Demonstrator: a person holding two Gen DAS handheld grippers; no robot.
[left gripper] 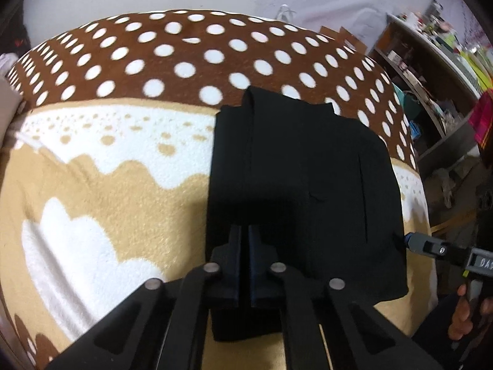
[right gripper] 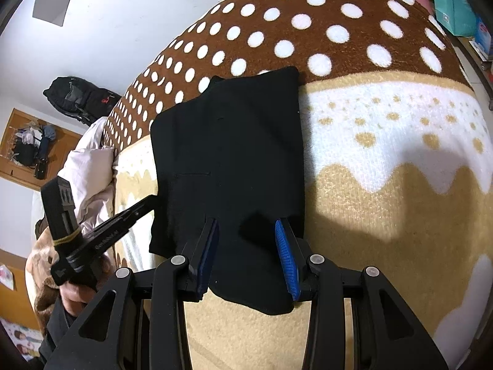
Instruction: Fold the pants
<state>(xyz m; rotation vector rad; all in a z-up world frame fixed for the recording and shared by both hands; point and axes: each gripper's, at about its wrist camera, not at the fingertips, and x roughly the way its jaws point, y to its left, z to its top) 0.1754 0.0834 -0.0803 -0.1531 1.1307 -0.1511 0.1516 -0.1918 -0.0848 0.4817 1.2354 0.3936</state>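
Black pants (left gripper: 295,166) lie folded square (near-flat) on blanket (left gripper: 92,185); left fingers (left gripper: 235,246) clenched, right fingers (right gripper: 285,246) spread.

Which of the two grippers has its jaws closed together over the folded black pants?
The left gripper: its jaws meet with almost no gap above the black pants. The right gripper stands apart, jaws spread with its blue pads well separated over the fabric's near edge.

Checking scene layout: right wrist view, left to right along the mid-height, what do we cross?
Hanging black backpack → pale bedding → folded black pants → white scalloped band of the blanket.
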